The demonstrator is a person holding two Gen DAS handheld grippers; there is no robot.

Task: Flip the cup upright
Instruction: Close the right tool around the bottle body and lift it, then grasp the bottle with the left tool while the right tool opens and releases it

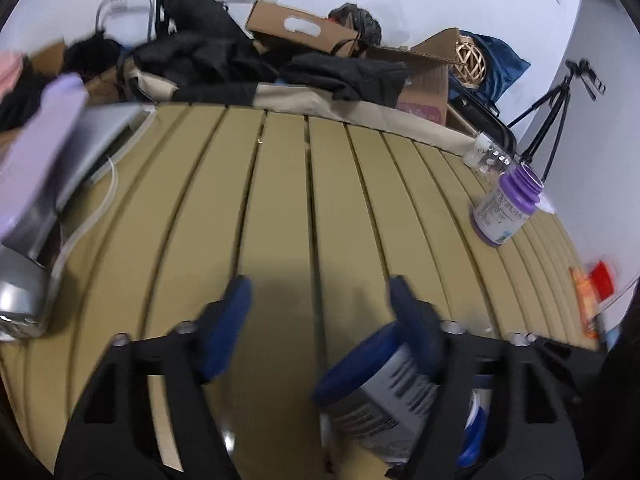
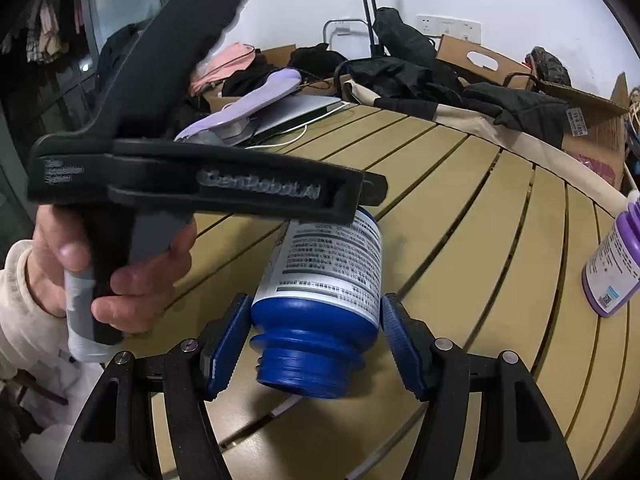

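Tan slatted tabletop [image 2: 460, 208]; blue plastic bottle with white label [image 2: 320, 304] lies tipped, lower centre, between spread right gripper [image 2: 316, 340] pads. Left gripper [image 1: 320, 300] released, empty.

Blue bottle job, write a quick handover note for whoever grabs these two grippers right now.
Left gripper: open, holding nothing, angled over the slatted table; its right finger sits just above the blue bottle.
Right gripper: open, fingers on either side of the blue bottle near its shoulder; contact is not clear.
Blue bottle: capless, lying tilted on the table, threaded mouth toward the right wrist camera.
Purple bottle: stands at the right edge, untouched.
Done: right gripper lined up around the bottle.
Left: close on it, turn it mouth-up, set it standing, release.
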